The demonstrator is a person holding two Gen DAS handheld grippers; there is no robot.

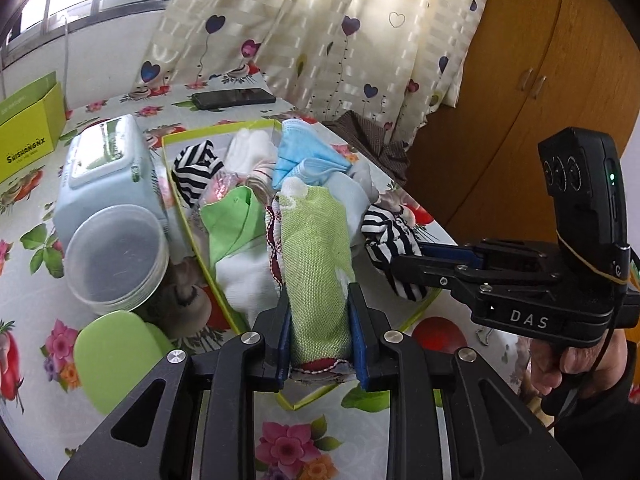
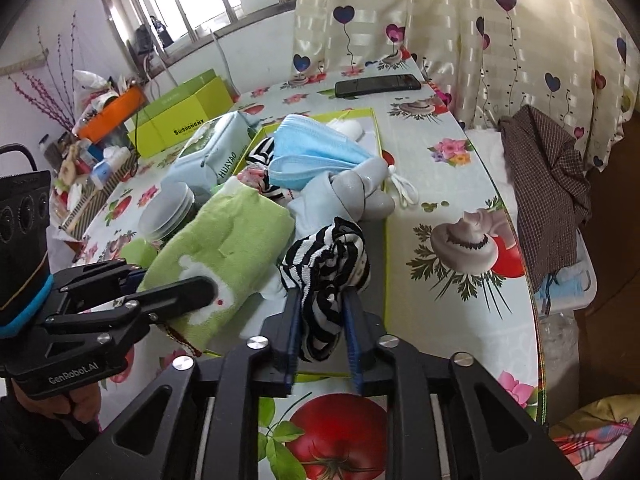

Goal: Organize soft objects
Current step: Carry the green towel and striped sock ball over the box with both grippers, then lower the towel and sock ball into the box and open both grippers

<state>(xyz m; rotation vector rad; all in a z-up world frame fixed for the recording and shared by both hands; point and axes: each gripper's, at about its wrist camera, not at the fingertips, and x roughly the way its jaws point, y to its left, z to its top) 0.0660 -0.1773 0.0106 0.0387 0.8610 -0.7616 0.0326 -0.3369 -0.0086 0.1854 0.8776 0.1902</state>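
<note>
while most soft pieces are already sitting piled in the green-rimmed box (image 1: pixel 176 184), i am clamping my left gripper (image 1: pixel 319 334) on the green towel (image 1: pixel 316 264) and my right gripper (image 2: pixel 320 336) on a striped sock (image 2: pixel 328 264), both hanging over the box, not yet placed.

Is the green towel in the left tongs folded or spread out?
Folded. The green towel sits as a thick bundle between the shut left tongs, its layered red-trimmed edges showing at the bottom.

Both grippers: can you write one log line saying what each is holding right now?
left gripper: shut on green towel | right gripper: shut on striped sock | place: over yellow-green tray
</note>
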